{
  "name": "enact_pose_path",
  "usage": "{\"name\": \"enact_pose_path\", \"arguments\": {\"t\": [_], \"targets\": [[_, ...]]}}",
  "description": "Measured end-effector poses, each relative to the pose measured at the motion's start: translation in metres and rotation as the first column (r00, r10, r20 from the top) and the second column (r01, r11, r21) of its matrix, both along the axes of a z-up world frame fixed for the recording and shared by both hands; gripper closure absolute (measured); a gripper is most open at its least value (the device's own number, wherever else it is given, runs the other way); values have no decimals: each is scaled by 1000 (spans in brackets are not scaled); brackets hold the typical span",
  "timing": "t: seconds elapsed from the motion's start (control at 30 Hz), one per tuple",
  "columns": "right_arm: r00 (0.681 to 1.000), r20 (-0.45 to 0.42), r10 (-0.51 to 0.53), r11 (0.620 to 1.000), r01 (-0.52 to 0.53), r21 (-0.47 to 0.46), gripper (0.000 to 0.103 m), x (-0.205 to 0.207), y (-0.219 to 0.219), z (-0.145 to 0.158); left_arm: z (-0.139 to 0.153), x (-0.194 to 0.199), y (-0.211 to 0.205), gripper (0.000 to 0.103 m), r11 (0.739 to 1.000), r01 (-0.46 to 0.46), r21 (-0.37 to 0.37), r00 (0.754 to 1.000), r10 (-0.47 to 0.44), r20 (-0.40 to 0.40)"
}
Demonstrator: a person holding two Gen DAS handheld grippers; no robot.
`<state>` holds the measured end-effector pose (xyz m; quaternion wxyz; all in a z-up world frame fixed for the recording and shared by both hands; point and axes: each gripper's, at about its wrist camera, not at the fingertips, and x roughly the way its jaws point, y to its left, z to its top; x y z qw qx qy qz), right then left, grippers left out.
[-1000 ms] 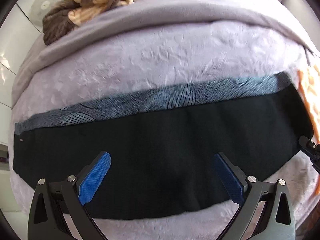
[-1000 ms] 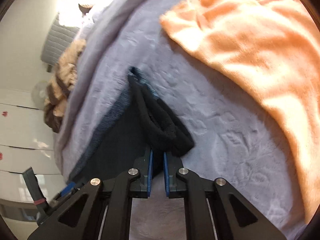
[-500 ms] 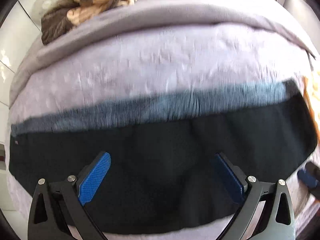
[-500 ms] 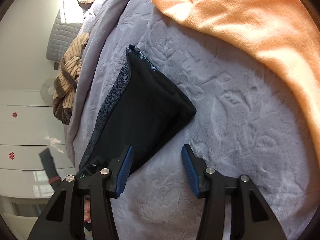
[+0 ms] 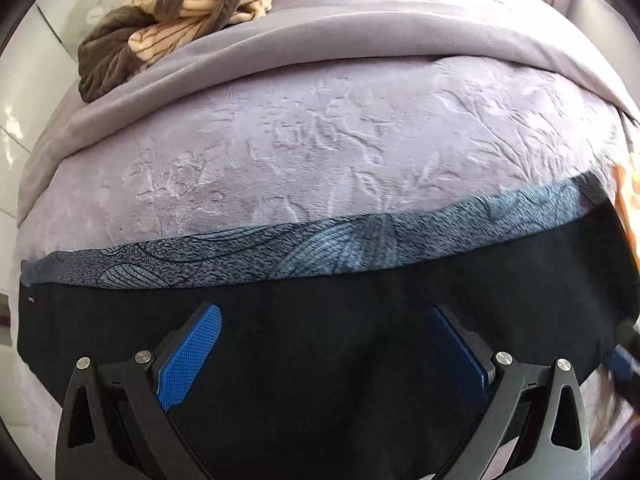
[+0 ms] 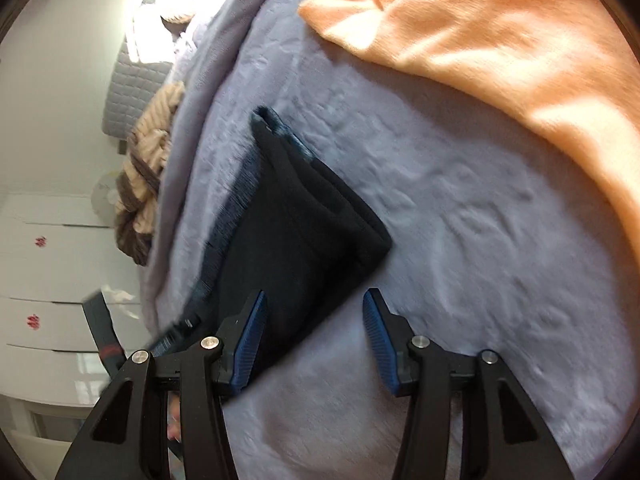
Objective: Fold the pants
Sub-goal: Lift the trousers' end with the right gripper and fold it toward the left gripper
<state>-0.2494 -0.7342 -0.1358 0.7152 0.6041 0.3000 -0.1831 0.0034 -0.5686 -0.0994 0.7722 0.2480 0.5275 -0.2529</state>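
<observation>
- So far the pants (image 5: 320, 340) lie flat across the bed (image 5: 340, 140) as one long dark band, apparently folded lengthwise, with a patterned blue strip showing along the far edge.
- The end (image 6: 320, 216) nearest the right side shows stacked layers, so one fold looks done.
- The crosswise folds likely remain.
- The left tool (image 5: 324, 354) hangs over the middle, fingers apart, gripping nothing.
- The right tool (image 6: 314, 340) sits at the end corner, fingers apart, empty.
- An orange towel (image 6: 500, 40) lies nearby; a striped garment (image 5: 192, 12) sits farther off.
</observation>
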Motion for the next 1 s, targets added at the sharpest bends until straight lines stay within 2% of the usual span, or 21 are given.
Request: {"name": "enact_pose_path", "arguments": {"t": [0.07,0.13,0.2,0.23,0.27,0.3,0.43,0.5,0.53,0.63,0.67,0.73,0.8,0.83,0.87,0.9,0.93,1.0], "targets": [[1000,26,-17,1000,17,10,48,10,-4,-7,-13,-7,-6,0,1000,5,31,1000,-4,-22],[998,46,-32,999,31,23,47,17,-7,-12,-21,-8,-6,0,1000,-13,26,999,14,-36],[995,78,-61,996,56,74,48,22,-11,-20,-22,-6,-4,0,1000,-24,17,998,25,-58],[992,95,-79,991,68,112,61,23,-14,-23,-21,-5,-3,2,1000,-24,19,997,25,-67],[989,111,-99,985,82,150,89,22,-16,-25,-16,-3,-3,17,999,-23,23,997,24,-67],[983,146,-112,981,87,173,89,20,-17,-23,-5,-1,-3,32,999,-26,19,999,27,-40],[977,209,-37,995,16,104,90,26,-12,4,16,13,-2,32,997,-68,-44,996,70,47],[970,243,-15,997,-5,83,90,28,-8,16,-2,16,-15,32,998,-51,-22,999,51,15],[968,252,-5,997,-13,71,90,30,-7,20,-18,9,-24,32,1000,-13,5,1000,13,3],[966,258,25,998,-40,50,90,43,-1,28,-32,-15,-36,32,995,74,68,984,-84,158],[965,259,29,998,-40,38,90,46,0,33,-29,-15,-35,32,995,75,66,984,-85,155],[966,256,37,999,-42,15,90,48,2,43,-15,-7,-23,32,998,55,15,996,-55,64],[969,238,64,998,-60,-25,90,52,9,57,-2,0,-2,32,999,29,-42,1000,-29,7],[971,225,82,996,-72,-52,90,57,13,64,3,0,7,29,998,25,-61,1000,-25,0],[971,213,104,992,-88,-85,90,61,20,74,3,-1,15,16,998,30,-62,1000,-30,-8],[971,204,125,988,-102,-118,90,67,28,85,-5,-8,23,11,997,59,-48,998,-60,-32],[970,198,138,984,-112,-140,90,71,34,93,-20,-13,26,10,993,121,-8,989,-121,-83],[969,157,193,968,-162,-191,90,90,54,108,-28,-22,35,10,982,188,-12,980,-188,-67]]}}
